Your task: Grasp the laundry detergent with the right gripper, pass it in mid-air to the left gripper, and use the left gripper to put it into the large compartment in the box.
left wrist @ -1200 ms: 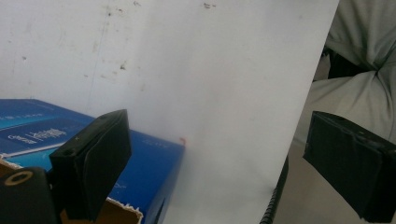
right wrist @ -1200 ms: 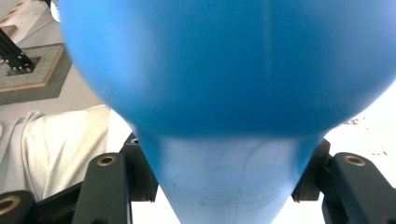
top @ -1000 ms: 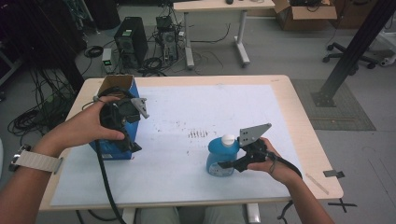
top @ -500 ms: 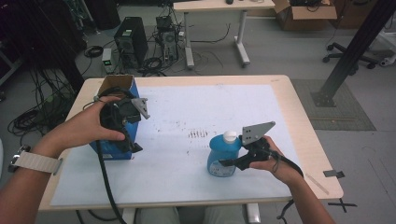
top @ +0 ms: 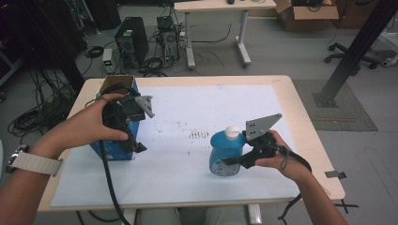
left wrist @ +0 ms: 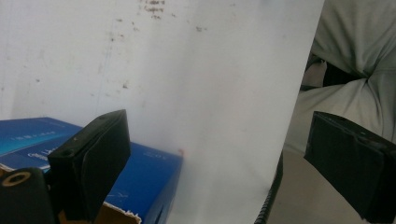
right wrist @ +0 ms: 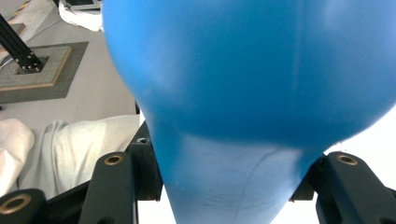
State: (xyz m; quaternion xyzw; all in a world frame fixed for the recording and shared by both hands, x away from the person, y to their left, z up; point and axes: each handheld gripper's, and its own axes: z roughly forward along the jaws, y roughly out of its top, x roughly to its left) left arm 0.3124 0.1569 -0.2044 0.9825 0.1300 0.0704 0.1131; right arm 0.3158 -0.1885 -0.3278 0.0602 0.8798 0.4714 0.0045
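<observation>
A blue bottle (top: 224, 152) with a white cap (top: 232, 132) hangs just above the white sheet at right of middle. My right gripper (top: 233, 161) is shut on its lower body from the right. In the right gripper view the blue bottle (right wrist: 243, 70) narrows between the two black jaws of the right gripper (right wrist: 229, 191), which press on both its sides. At the table's left stands a blue cardboard box (top: 115, 147) with its top open. My left gripper (top: 133, 140) is held over it, pointing down. In the left gripper view the left gripper (left wrist: 219, 140) is open wide, one jaw over the blue box (left wrist: 140, 177), the other past the table's near edge.
A white sheet (top: 187, 112) with dark smudges (top: 198, 134) covers the wooden table (top: 300, 117). Behind it on the floor are computer cases (top: 131, 40), cables and a second table (top: 216, 7). A black post (top: 356, 51) on a base plate stands at right. The person's lap (left wrist: 355, 56) lies beyond the near edge.
The right hand has lifted the bottle off the sheet and set it more upright. The left hand has risen slightly over the box.
</observation>
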